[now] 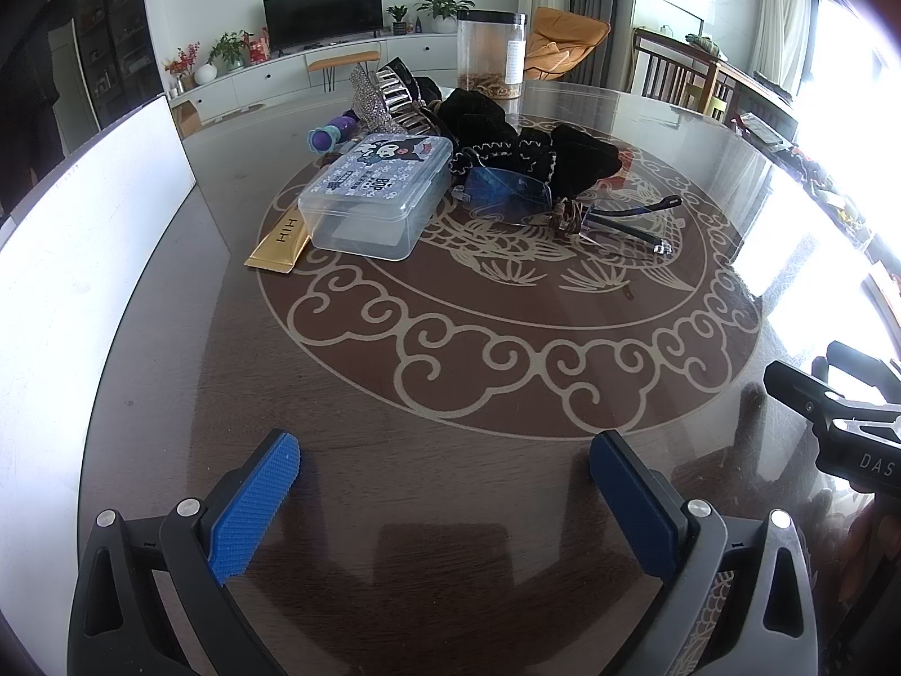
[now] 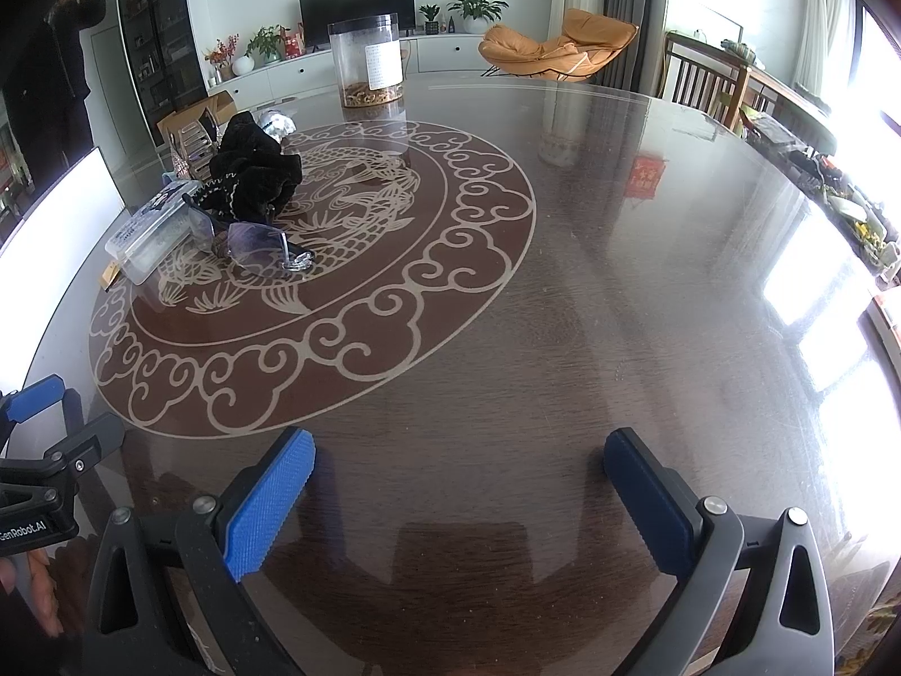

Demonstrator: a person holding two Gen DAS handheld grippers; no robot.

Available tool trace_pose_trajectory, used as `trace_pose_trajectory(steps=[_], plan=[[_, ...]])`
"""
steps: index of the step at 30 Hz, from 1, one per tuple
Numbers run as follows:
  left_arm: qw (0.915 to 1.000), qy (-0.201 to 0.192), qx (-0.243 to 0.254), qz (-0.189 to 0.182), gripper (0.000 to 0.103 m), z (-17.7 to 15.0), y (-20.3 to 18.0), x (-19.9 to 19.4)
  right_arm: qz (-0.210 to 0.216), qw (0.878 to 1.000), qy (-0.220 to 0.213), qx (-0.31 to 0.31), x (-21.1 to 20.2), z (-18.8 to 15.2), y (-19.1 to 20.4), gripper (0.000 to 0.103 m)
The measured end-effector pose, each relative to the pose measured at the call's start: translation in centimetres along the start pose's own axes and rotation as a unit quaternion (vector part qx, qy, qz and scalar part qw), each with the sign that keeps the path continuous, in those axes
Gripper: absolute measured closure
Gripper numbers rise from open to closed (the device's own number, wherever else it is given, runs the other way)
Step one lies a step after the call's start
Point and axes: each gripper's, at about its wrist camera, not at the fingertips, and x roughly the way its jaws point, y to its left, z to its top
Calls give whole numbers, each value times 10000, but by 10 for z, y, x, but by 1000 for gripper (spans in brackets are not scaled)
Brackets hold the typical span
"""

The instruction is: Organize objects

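- Objects for sorting sit bunched in a pile well ahead of both tongs, over on the left half of the round table (image 2: 591,281), on its dragon-and-cloud medallion.
- Left gripper (image 1: 445,501): blue pads spread wide, gripping nothing, bare glossy tabletop between them.
- Right gripper (image 2: 462,501): same story, jaws apart and empty; "GenRobot.AI" reads on the other tool's body at the left edge of its view.
- Nearest of the pile: a gold packet (image 1: 280,242) lettered "HIH", tucked against the clear plastic box (image 1: 374,194) with a cartoon label on its lid.
- Just right of the box, rimless eyeglasses (image 1: 540,203), temples splayed toward the right.
- Behind them, black fabric (image 1: 507,135), a silver claw clip (image 1: 397,93), a purple toy (image 1: 329,132).
- Farthest, near the table's far rim, a tall clear jar (image 1: 491,53) with a white label, print too small to read.
- Wide open wood on the right side.
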Motion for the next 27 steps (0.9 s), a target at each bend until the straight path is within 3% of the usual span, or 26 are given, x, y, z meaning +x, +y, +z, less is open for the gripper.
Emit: trace_pose_trajectory(steps=[14, 18, 21, 23, 27], plan=[[10000, 37, -24, 11, 0, -12, 6, -11, 61, 10000, -17, 26, 0, 1, 2, 0], [9996, 282, -89, -45, 0, -9, 15, -14, 47, 10000, -9, 11, 0, 2, 3, 0], [9986, -158, -392, -314, 0, 15, 37, -25, 47, 10000, -4, 7, 0, 3, 5, 0], [9982, -292, -481, -201, 0, 44, 49, -25, 49, 10000, -5, 6, 0, 3, 4, 0], [9998, 129, 57, -130, 0, 101, 45, 14, 51, 10000, -6, 6, 0, 3, 5, 0]])
